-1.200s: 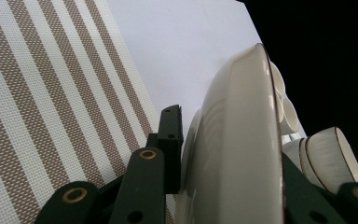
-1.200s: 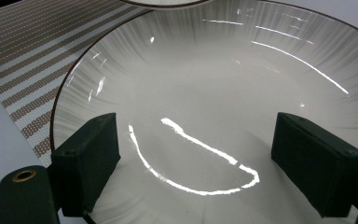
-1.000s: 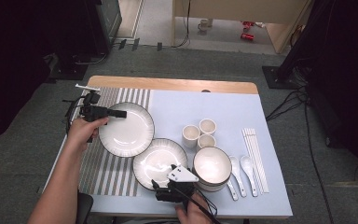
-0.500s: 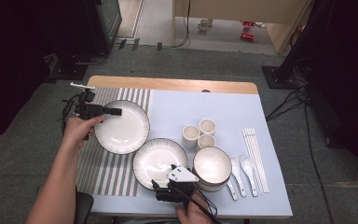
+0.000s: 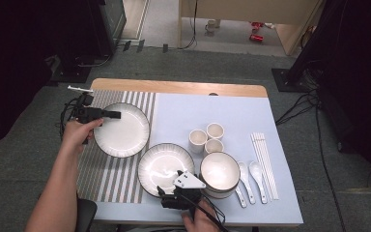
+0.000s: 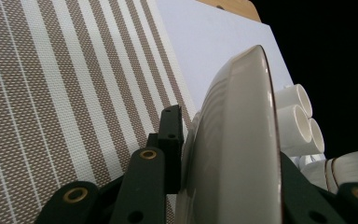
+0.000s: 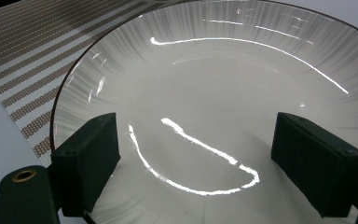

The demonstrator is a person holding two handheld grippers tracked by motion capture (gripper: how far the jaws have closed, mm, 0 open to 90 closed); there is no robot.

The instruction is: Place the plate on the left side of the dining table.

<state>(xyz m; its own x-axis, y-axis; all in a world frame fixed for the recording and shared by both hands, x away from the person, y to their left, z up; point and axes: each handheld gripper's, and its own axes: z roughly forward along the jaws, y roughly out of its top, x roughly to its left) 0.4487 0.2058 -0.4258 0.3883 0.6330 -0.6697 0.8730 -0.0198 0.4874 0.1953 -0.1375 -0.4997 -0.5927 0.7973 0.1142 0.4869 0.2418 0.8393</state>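
A white plate with a dark rim (image 5: 121,130) lies over the striped placemat (image 5: 106,179) at the left. My left gripper (image 5: 111,115) is shut on its far-left rim. In the left gripper view the rim (image 6: 242,140) runs edge-on between the two jaws, and my left gripper (image 6: 228,182) clamps it. A second, matching plate (image 5: 162,164) sits at the front middle. My right gripper (image 5: 166,193) hovers at its near edge, open. In the right gripper view its jaws stand wide apart around my right gripper (image 7: 193,163), over the glossy plate (image 7: 223,84), with nothing between them.
Three white cups (image 5: 205,137) cluster on the light blue mat (image 5: 198,108). A bowl (image 5: 221,171) stands right of the second plate. Two spoons (image 5: 251,176) and white chopsticks (image 5: 263,164) lie farther right. A wooden table edge (image 5: 183,88) runs along the back.
My left gripper has drawn the plate a little to the left over the striped placemat. The right gripper has stayed where it was.
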